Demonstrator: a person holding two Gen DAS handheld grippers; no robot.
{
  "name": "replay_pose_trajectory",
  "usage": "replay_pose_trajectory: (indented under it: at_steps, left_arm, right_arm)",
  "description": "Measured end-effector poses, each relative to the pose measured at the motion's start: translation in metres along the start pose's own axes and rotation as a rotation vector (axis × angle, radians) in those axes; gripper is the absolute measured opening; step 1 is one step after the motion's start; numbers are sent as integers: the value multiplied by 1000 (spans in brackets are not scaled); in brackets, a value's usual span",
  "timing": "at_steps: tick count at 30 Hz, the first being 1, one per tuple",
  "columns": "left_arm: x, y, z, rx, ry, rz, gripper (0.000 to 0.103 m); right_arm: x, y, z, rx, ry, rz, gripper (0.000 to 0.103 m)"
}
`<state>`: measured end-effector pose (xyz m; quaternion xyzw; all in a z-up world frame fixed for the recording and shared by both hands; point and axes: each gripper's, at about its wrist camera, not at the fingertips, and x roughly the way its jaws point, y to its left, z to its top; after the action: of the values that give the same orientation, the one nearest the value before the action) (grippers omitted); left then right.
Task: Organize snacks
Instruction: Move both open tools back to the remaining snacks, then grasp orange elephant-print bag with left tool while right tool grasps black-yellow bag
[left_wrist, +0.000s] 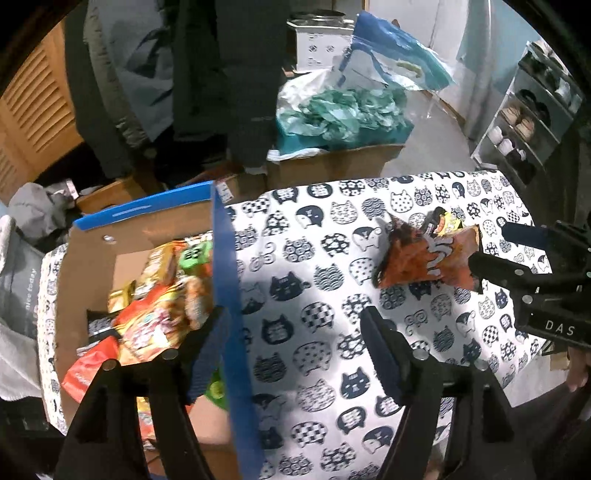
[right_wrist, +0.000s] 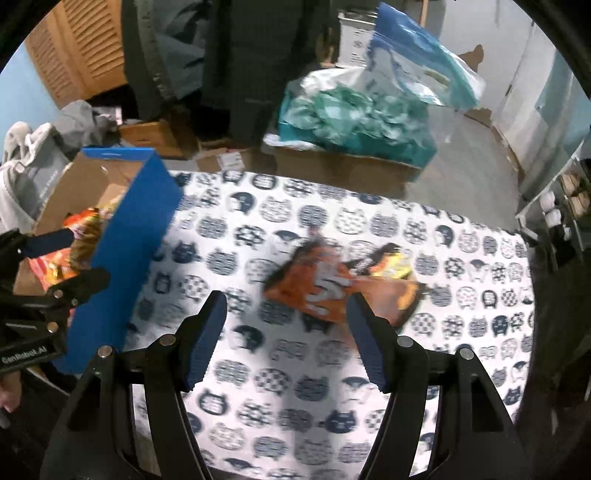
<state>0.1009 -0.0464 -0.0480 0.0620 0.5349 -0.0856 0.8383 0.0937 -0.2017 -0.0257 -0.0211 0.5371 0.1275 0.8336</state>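
**Both claws released; two packets left on the cloth**

Your left gripper (left_wrist: 293, 334) hangs over the right wall of the blue cardboard box (left_wrist: 225, 280), one finger inside the box and the other over the cat-print tablecloth (left_wrist: 317, 295). Jaws spread, nothing between the pads.

Your right gripper (right_wrist: 286, 336) is over the cloth, pointed steeply down. Jaws apart, nothing clamped. The orange snack packet (right_wrist: 314, 286) lies flat on the cloth just beyond the fingertips, nearer the right-hand finger; whether that finger touches it, you cannot tell through the blur.

A second packet, black and yellow (right_wrist: 388, 264), sits against the orange one's far right edge, partly tucked under it or over it — unclear.

The box stands at the left end of the table and holds a heap of snack packets (left_wrist: 159, 306), mostly orange, red and gold, one green.

Behind the table: a brown carton of teal plastic bags (left_wrist: 343, 110) and a shoe rack (left_wrist: 532, 118) at far right.
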Motion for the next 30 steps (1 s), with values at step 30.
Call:
replay_pose_trajectory:
  at_steps: [30]
  left_arm:
    - [98, -47, 27, -38, 193, -88, 76]
  right_arm:
    - [102, -98, -29, 176, 208, 36, 71]
